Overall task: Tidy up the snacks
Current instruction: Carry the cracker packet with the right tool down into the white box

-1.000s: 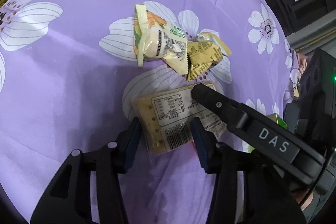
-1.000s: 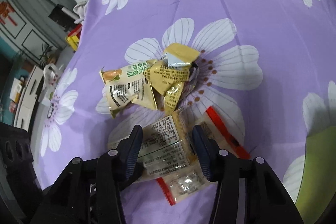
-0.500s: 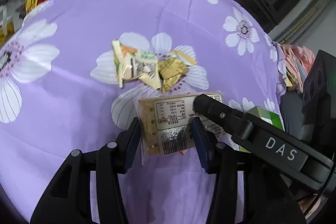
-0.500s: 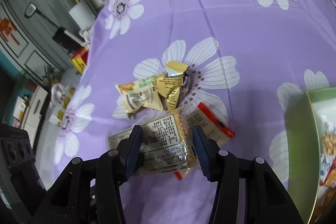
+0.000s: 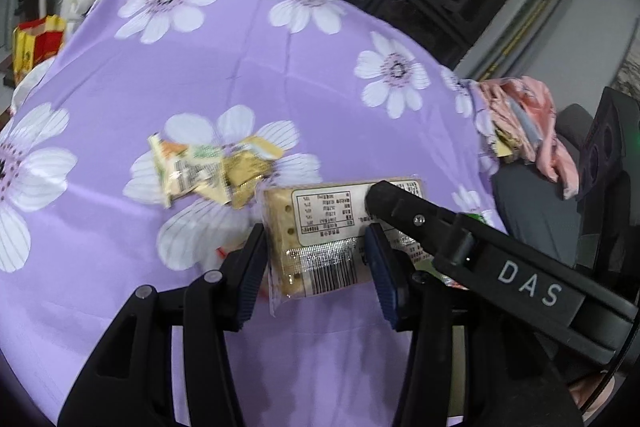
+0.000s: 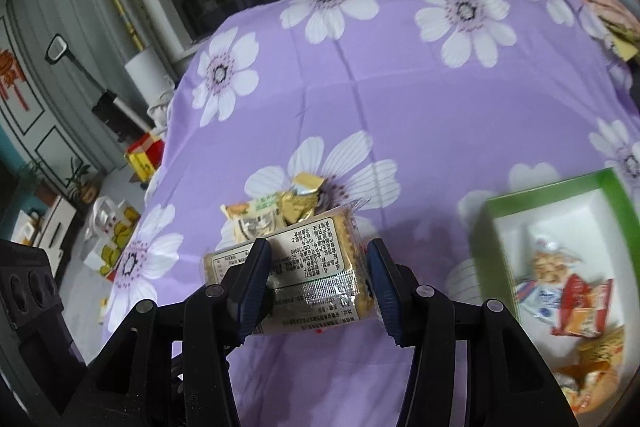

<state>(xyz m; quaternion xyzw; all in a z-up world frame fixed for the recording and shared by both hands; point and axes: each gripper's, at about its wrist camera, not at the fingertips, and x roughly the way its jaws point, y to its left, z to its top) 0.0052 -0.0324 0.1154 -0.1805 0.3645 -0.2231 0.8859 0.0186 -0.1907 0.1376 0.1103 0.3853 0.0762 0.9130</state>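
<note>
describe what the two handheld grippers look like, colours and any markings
Both grippers, left and right, are matte black plastic with two angular fingers, silver screw heads at the joints and dark blue ribbed pads on the inner faces. In the left wrist view, the right gripper's finger carries white "DAS" lettering, with a thin black cable curving off beside it.

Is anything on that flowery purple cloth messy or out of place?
Yes. A small heap of snack packets lies jumbled on the purple cloth, outside the green box that already holds other snacks. Both grippers, left and right, are clamped on cracker packs, lifted off the cloth.
</note>
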